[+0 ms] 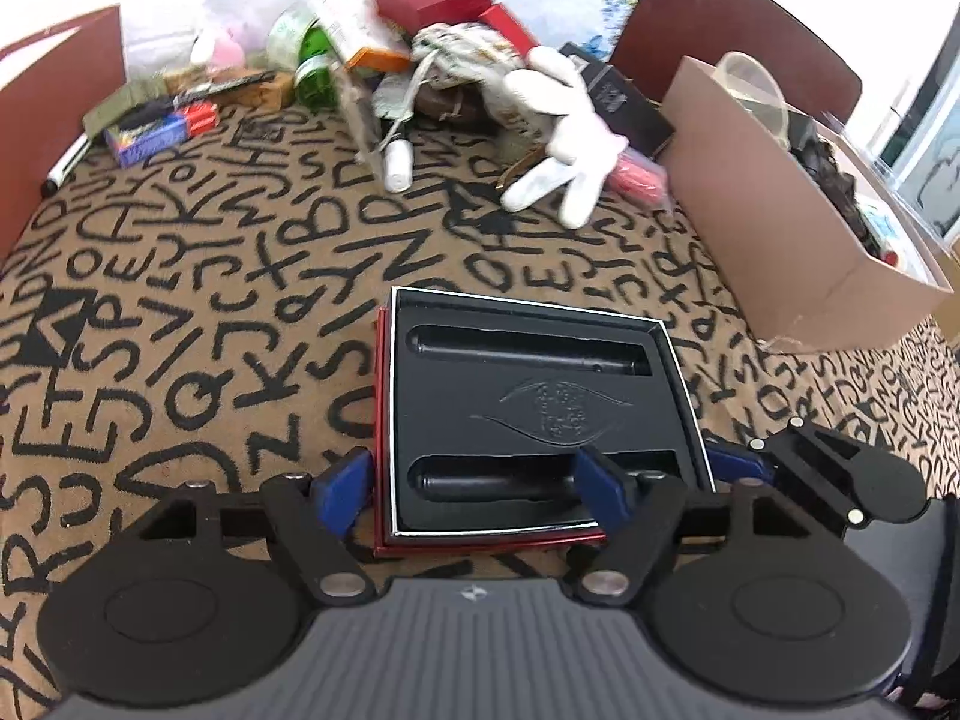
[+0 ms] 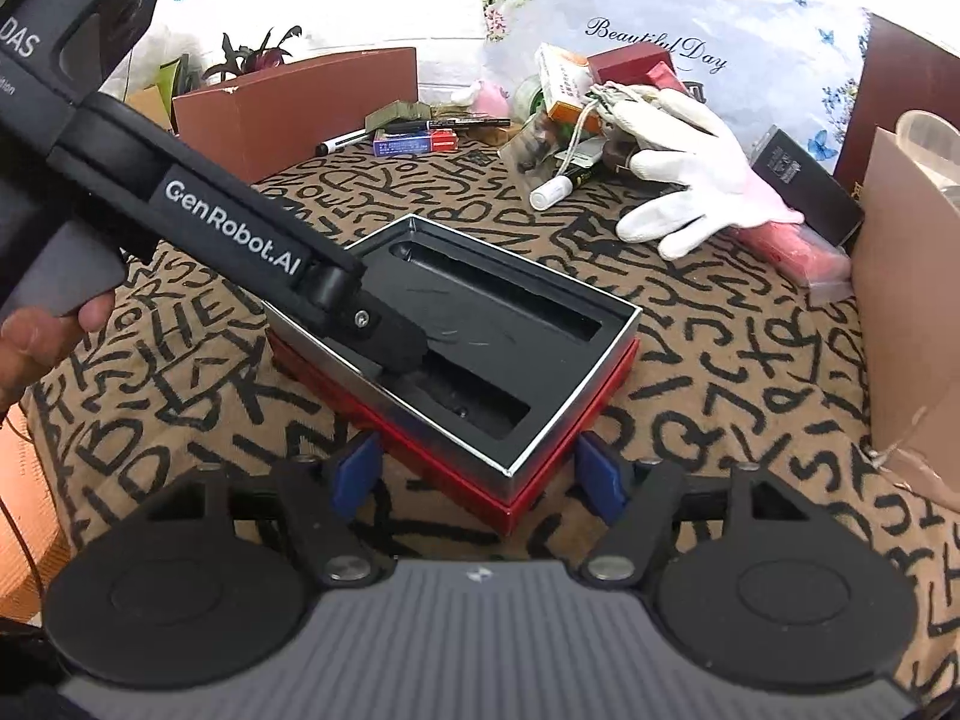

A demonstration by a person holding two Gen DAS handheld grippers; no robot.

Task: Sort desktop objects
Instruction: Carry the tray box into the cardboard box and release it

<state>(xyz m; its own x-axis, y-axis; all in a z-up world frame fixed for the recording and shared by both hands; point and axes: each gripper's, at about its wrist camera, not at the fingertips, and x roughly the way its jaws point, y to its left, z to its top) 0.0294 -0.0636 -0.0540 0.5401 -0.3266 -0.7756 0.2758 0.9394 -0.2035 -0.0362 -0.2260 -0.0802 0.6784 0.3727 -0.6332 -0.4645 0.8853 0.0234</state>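
Two grippers: left gripper (image 1: 471, 489) and right gripper (image 2: 477, 474), fingers wide, holding nothing.
Between them: open gift box (image 1: 528, 402) on table (image 1: 180, 312).
Risk: uneven squeeze tipping box.

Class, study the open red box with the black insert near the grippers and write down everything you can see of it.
The shallow red rectangular box lies flat and lidless on the letter-patterned cloth. A silvery rim frames its black moulded insert, which has two long slots and an embossed emblem between them. The left gripper straddles its near left corner, one blue finger over the insert; whether it touches is unclear. The right gripper brackets another corner, open.
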